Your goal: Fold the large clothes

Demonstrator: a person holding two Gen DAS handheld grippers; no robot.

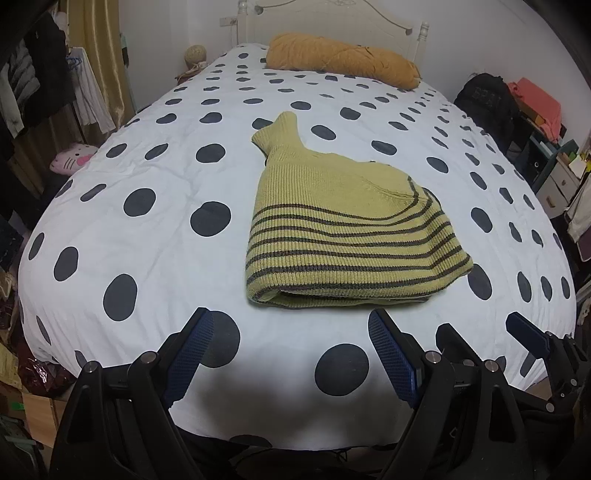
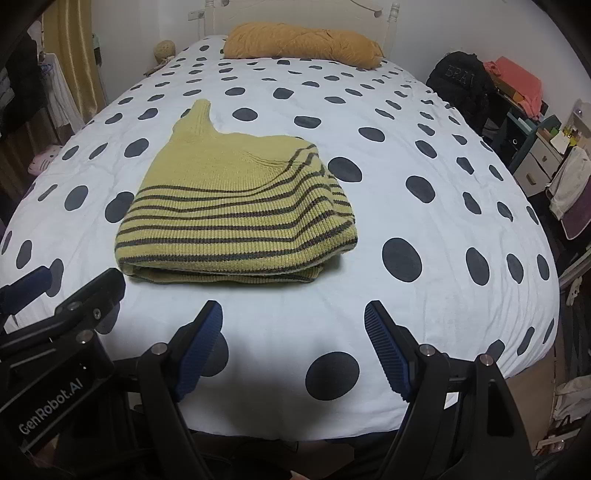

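Observation:
A yellow-green knitted sweater with dark stripes [image 1: 343, 229] lies folded into a compact bundle on the white bed with dark polka dots [image 1: 147, 229]; one ribbed part sticks out toward the headboard. It also shows in the right wrist view [image 2: 236, 218]. My left gripper [image 1: 291, 325] is open and empty, hovering over the bed's near edge just short of the sweater's folded edge. My right gripper [image 2: 293, 317] is open and empty, near the same edge, to the right of the sweater's front. The right gripper also shows at the left wrist view's right edge [image 1: 524, 332].
An orange pillow [image 1: 343, 61] lies at the white headboard [image 1: 332, 18]. Hanging clothes and a curtain [image 1: 92, 55] stand left of the bed, with a pink plush [image 1: 72, 158]. A black backpack [image 2: 461, 85] and cluttered drawers [image 2: 539, 147] stand on the right.

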